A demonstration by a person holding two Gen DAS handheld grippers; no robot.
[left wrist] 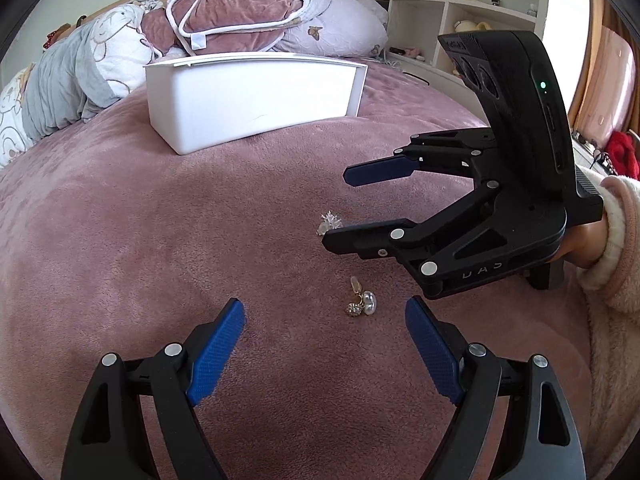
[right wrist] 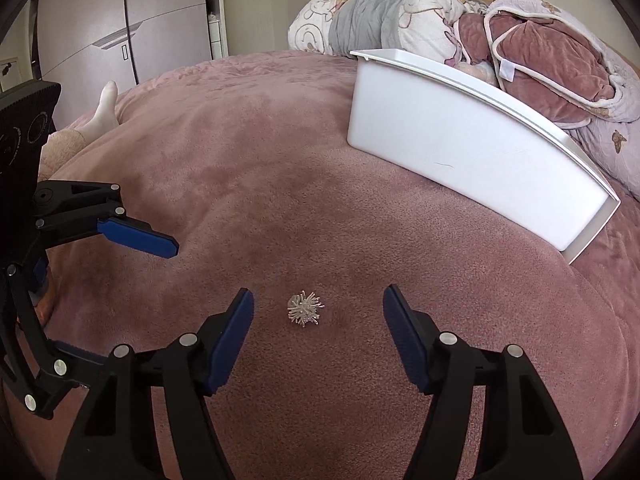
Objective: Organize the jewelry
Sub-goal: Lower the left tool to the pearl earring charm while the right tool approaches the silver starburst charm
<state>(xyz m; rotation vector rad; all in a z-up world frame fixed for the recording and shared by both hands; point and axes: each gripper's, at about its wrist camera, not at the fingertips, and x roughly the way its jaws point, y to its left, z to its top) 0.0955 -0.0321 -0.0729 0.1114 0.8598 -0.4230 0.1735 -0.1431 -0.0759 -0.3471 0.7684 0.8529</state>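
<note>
Your left tongs [left wrist: 324,316] are spread wide and hold nothing; the pearl earring [left wrist: 361,304] lies on the pink bed [left wrist: 160,240] between their tips, nearer the right one, touching neither. Your right tongs [right wrist: 318,304] are equally wide and empty, with the spiky silver earring [right wrist: 305,308] lying between them. Both earrings sit on the near side of the white bin [left wrist: 248,96], well apart from it.

Left gripper [left wrist: 325,312] held low, jaws spread wide, right gripper [right wrist: 318,306] likewise agape, angled across in front, both empty
</note>
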